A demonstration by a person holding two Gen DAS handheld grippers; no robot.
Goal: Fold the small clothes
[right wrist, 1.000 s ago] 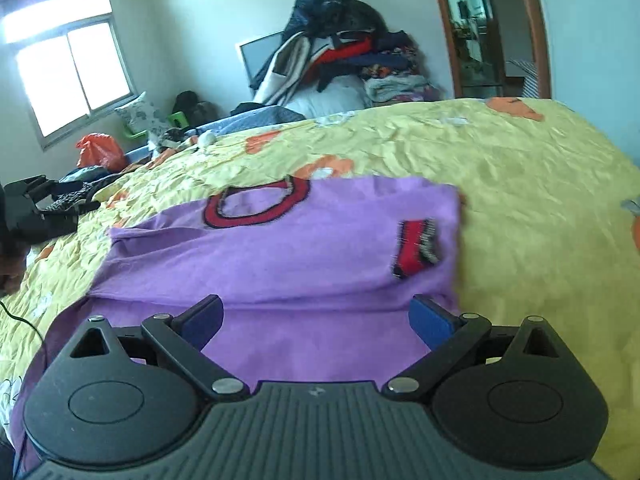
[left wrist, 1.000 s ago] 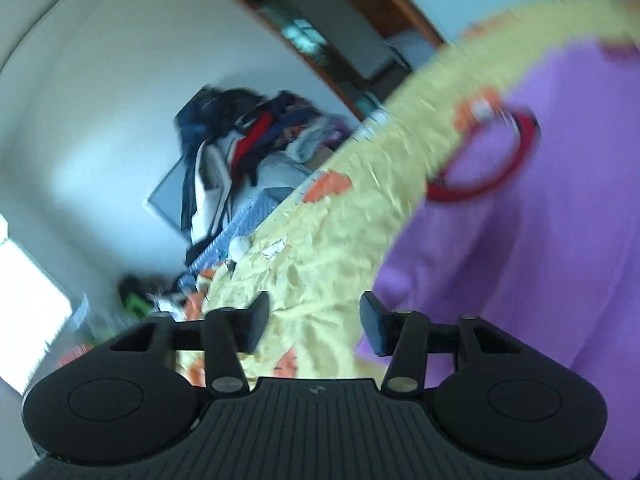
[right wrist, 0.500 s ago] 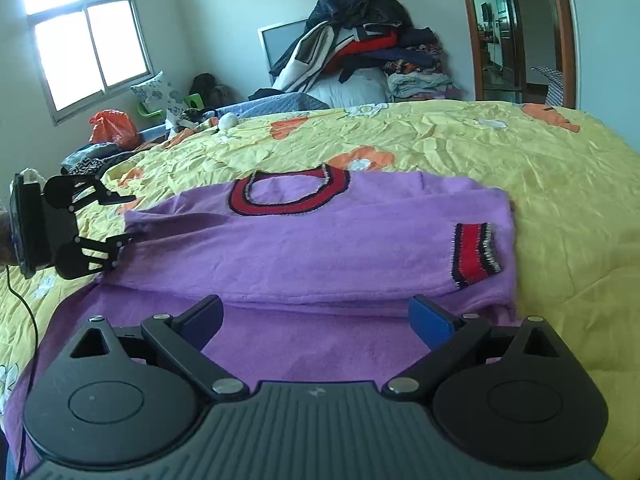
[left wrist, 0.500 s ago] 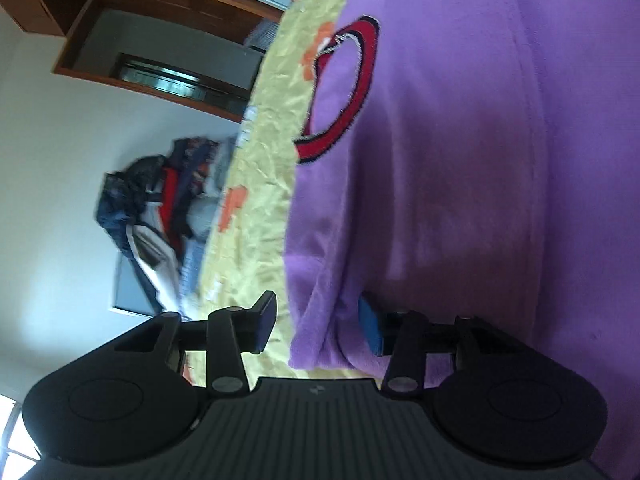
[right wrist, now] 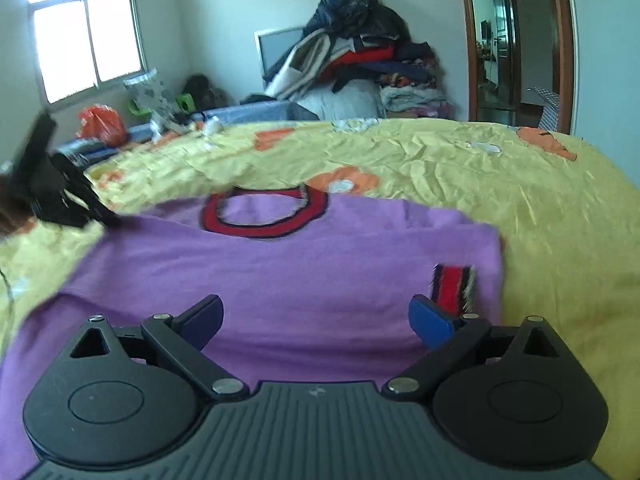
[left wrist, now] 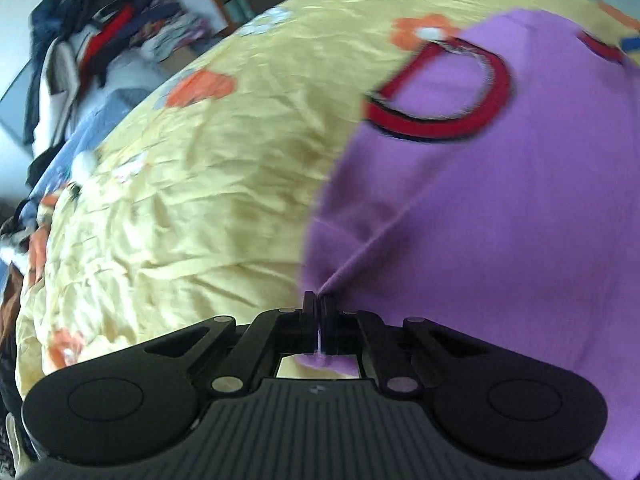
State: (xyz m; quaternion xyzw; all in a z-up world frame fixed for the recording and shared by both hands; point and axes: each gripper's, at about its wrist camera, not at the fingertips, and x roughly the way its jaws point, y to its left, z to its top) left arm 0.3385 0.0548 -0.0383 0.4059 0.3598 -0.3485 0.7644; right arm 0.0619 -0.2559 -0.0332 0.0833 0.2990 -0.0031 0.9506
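Sweater: purple sweater (right wrist: pixel 288 272) with a red collar (right wrist: pixel 264 216), spread flat on the yellow bedspread (right wrist: pixel 540 220); its near hem lies under the right tongs, its side edge sits at the left tongs' tips.
Cuff: red striped cuff (right wrist: pixel 452 288), folded in, just ahead of the right tongs' right pad.
Left tongs: left gripper (left wrist: pixel 319 306) has just closed, pinching a thin fold of the sweater's edge.
Right tongs: right gripper (right wrist: pixel 316 316) gapes wide above the cloth, holding nothing.
Risk: shallow pinch may slip when pulled.
Risk: one-sided pull, unanchored, may drag the garment askew and undo the tucked sleeve.
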